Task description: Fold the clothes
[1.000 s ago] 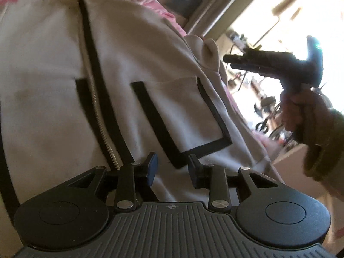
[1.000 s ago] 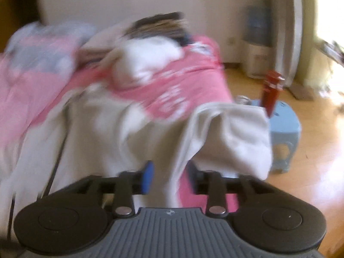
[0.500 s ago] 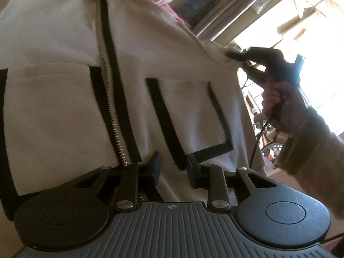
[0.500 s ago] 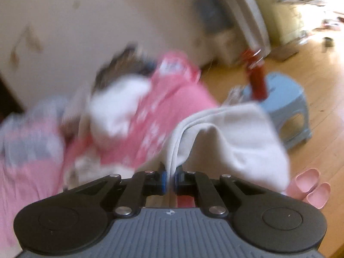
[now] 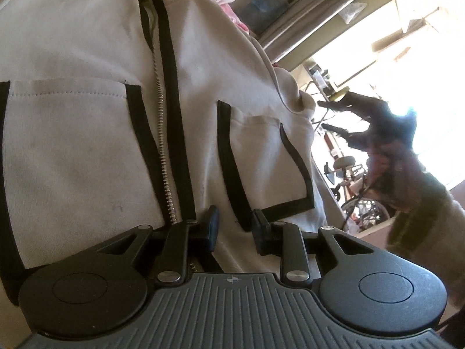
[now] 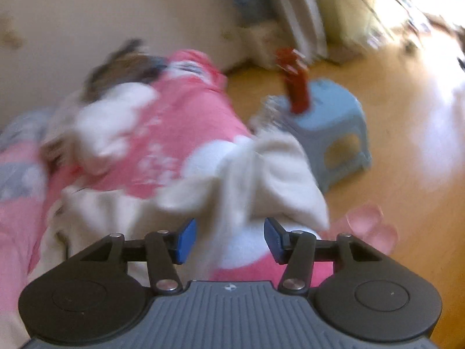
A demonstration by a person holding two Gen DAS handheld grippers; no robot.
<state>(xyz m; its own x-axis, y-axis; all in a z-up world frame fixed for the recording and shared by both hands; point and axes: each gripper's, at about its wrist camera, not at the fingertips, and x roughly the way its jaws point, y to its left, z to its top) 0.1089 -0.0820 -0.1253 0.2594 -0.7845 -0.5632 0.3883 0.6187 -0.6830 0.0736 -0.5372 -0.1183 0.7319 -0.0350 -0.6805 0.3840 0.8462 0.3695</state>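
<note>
A cream zip-up jacket [image 5: 87,145] with black trim and a metal zipper [image 5: 162,151] lies spread out and fills the left wrist view. My left gripper [image 5: 235,224] sits at its lower edge near the right pocket [image 5: 267,157]. Its jaws stand a little apart, with cloth lying flat in the gap and no pinch that I can see. My right gripper [image 5: 323,115], held in a person's hand, hovers just off the jacket's right edge. In the blurred right wrist view, the right gripper [image 6: 229,235] has its jaws opening, and the bunched cream sleeve [image 6: 261,180] lies loose just beyond them.
The jacket rests on a bed with a pink cover [image 6: 180,122], with a heap of other clothes [image 6: 116,110] further back. Beside the bed, a blue stool [image 6: 334,122] carries a red object [image 6: 296,90]. Pink slippers [image 6: 369,224] lie on the wooden floor [image 6: 407,174].
The right gripper closed on the sleeve edge half a second ago and has now let it go, drawing back slightly. The left gripper has rolled a little and shows more of the jacket's left pocket.
</note>
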